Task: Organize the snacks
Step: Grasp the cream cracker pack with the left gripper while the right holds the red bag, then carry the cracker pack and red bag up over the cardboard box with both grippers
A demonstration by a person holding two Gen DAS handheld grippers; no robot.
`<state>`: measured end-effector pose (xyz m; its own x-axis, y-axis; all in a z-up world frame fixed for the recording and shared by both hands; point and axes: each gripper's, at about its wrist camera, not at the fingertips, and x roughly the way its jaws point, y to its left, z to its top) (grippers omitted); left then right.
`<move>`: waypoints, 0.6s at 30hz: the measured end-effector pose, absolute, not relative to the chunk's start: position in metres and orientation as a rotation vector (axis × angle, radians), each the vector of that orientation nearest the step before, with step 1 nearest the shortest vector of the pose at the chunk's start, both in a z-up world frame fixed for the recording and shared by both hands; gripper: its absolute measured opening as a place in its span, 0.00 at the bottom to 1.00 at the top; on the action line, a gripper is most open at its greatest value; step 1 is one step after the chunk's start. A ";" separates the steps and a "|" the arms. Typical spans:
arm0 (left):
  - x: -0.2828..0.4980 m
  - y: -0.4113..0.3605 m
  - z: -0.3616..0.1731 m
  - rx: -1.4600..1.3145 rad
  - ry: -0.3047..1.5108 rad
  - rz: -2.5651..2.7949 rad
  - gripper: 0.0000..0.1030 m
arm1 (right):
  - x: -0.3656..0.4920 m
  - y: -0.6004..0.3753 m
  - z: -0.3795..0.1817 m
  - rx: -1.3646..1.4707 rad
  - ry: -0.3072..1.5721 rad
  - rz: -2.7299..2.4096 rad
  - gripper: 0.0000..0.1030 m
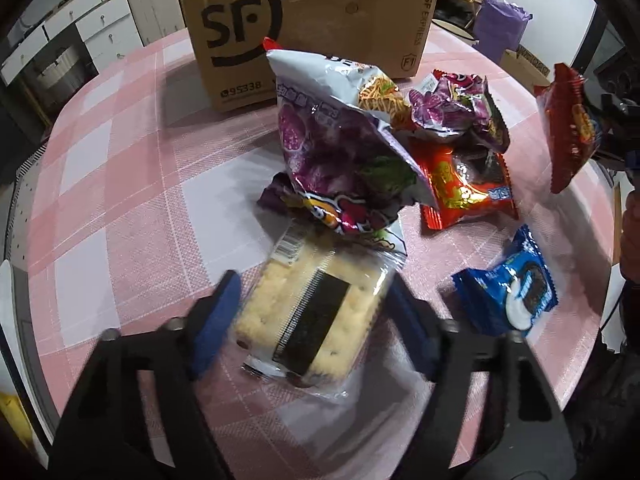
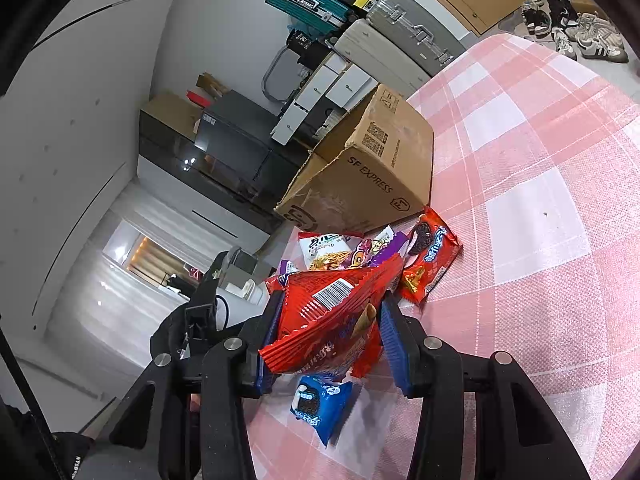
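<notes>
I judge the step in hand to be the pickup of the cracker pack, a clear wrapper of pale crackers with a dark seaweed band, lying on the table at the near edge of the snack pile. My left gripper points steeply down over it, its blue fingers straddling the pack on either side. The picture is blurred there, so I cannot tell whether the pads already press on the wrapper or stand just off it.

My right gripper is clenched on a red snack packet and holds it above the table, tilted slightly downward, with a blue Oreo pack lying on the table beneath it.

The SF Express cardboard box stands at the far side of the table, just behind the pile, its top open. I take it to be the destination.

The next move calls for a firm closure on the cracker pack without crushing it, then a lift clear of the purple chip bag that overlaps its far end.
</notes>
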<state>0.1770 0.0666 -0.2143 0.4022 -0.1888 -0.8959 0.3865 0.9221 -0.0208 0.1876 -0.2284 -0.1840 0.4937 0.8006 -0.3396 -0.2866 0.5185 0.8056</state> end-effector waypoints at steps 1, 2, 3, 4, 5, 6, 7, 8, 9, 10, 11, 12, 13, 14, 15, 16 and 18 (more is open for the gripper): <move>0.176 0.067 -0.213 0.202 1.110 -0.368 0.58 | 0.188 -0.228 -0.184 0.753 0.791 0.740 0.45; 0.175 0.067 -0.213 0.211 1.118 -0.371 0.58 | 0.187 -0.227 -0.184 0.752 0.792 0.739 0.45; 0.174 0.066 -0.213 0.223 1.128 -0.374 0.58 | 0.188 -0.226 -0.185 0.752 0.793 0.739 0.45; 0.171 0.066 -0.212 0.229 1.131 -0.377 0.58 | 0.188 -0.225 -0.184 0.751 0.794 0.741 0.45; 0.169 0.069 -0.213 0.228 1.129 -0.374 0.57 | 0.188 -0.224 -0.185 0.750 0.795 0.742 0.45; 0.166 0.069 -0.214 0.222 1.127 -0.367 0.57 | 0.187 -0.222 -0.185 0.750 0.796 0.744 0.45; 0.163 0.070 -0.214 0.220 1.128 -0.362 0.57 | 0.187 -0.221 -0.185 0.750 0.797 0.745 0.45; 0.162 0.070 -0.213 0.219 1.126 -0.356 0.57 | 0.188 -0.220 -0.185 0.750 0.798 0.745 0.45; 0.161 0.071 -0.213 0.217 1.123 -0.345 0.57 | 0.188 -0.220 -0.185 0.752 0.798 0.746 0.45; 0.160 0.073 -0.213 0.213 1.123 -0.335 0.57 | 0.188 -0.219 -0.185 0.750 0.797 0.748 0.45; 0.159 0.075 -0.212 0.211 1.121 -0.329 0.57 | 0.188 -0.218 -0.184 0.747 0.796 0.748 0.45; 0.158 0.076 -0.211 0.209 1.116 -0.320 0.57 | 0.188 -0.218 -0.184 0.746 0.795 0.749 0.45; 0.153 0.076 -0.208 0.209 1.112 -0.315 0.57 | 0.188 -0.218 -0.183 0.745 0.793 0.749 0.45; 0.150 0.075 -0.205 0.209 1.104 -0.309 0.57 | 0.188 -0.218 -0.182 0.743 0.791 0.750 0.45; 0.148 0.075 -0.202 0.208 1.096 -0.304 0.57 | 0.189 -0.218 -0.182 0.743 0.789 0.751 0.45; 0.144 0.074 -0.199 0.210 1.089 -0.297 0.57 | 0.189 -0.217 -0.182 0.743 0.788 0.751 0.45; 0.138 0.077 -0.191 0.216 1.065 -0.251 0.58 | 0.190 -0.215 -0.180 0.736 0.792 0.757 0.45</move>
<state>0.1381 0.0766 -0.1913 0.4605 -0.0984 -0.8822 0.3061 0.9505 0.0537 0.1899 -0.2149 -0.1800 0.4817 0.8073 -0.3409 -0.3041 0.5188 0.7990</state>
